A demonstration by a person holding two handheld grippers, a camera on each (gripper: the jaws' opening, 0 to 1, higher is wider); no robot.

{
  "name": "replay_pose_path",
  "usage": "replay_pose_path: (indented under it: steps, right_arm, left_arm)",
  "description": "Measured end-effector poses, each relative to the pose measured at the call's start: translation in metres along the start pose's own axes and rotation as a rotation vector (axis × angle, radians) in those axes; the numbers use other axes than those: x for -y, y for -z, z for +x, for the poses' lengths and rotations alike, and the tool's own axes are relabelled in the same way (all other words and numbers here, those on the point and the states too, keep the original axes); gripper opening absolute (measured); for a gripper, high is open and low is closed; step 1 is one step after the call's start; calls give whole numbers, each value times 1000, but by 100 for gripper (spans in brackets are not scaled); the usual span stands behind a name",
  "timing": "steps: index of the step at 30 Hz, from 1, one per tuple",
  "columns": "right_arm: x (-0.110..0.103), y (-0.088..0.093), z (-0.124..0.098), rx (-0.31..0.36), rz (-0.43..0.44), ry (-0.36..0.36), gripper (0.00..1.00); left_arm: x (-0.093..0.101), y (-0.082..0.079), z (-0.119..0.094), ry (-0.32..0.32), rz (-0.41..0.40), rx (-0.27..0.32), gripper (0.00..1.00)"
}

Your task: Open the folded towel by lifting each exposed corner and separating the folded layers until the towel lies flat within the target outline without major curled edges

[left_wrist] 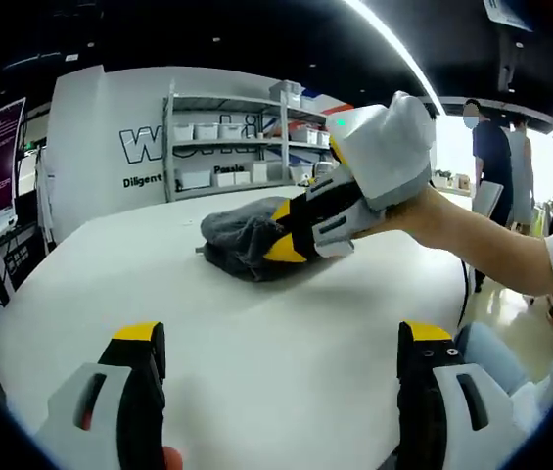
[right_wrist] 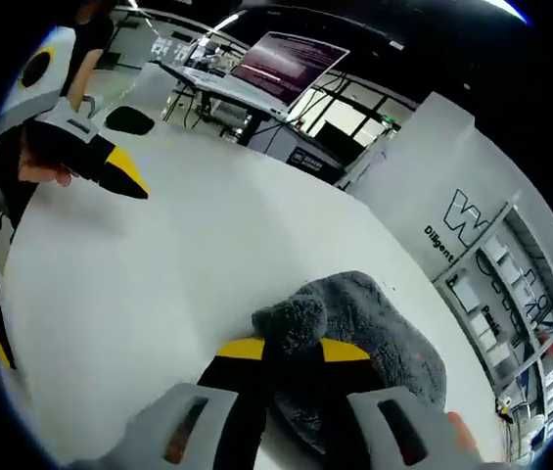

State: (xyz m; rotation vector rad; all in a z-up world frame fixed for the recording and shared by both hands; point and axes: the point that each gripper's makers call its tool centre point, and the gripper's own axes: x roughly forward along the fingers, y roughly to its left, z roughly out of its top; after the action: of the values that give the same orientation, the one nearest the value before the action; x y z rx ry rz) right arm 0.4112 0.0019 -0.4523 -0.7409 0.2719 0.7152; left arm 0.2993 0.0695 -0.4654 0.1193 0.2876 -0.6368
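Note:
A crumpled dark grey towel (left_wrist: 242, 240) lies bunched on the white table (left_wrist: 256, 372), toward its far side. My right gripper (left_wrist: 281, 233) reaches in from the right, held by a hand, and its yellow-tipped jaws pinch the towel's near edge. In the right gripper view the towel (right_wrist: 384, 328) lies just ahead, and a fold of it stands up between the jaws of my right gripper (right_wrist: 294, 351), which is shut on it. My left gripper (left_wrist: 281, 343) hovers over the near part of the table, open wide and holding nothing. It also appears at upper left (right_wrist: 119, 171), well apart from the towel.
Metal shelves with white bins (left_wrist: 227, 137) stand behind the table by a lettered white wall. People (left_wrist: 491, 147) stand at the far right. A desk with a monitor (right_wrist: 286, 64) lies beyond the table edge. Bare table surface (right_wrist: 159, 264) spreads between the two grippers.

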Motion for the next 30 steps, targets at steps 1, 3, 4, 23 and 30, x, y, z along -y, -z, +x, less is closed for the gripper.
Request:
replay_pose_path:
  steps: [1,3,4,23,30]
  right_arm:
    - [4,-2,-3,21,31,3,9]
    - [16,-8,-11,79,133,15,8]
    - [22,-11,-15,114,186,21,8]
    - [181,49,-131,408,731,477,7]
    - [197,147,-158,268,862,639,12]
  left_arm:
    - [-1,0,0,-2,-4,0,97]
    - [-5,1,1,-11,-9,-3,97]
    - [-6,1,1,-16,-12,-4,97]
    - [-32,-14,-2,-86,-34,17,97]
    - [-31,-14,8,-91,-37,16,97]
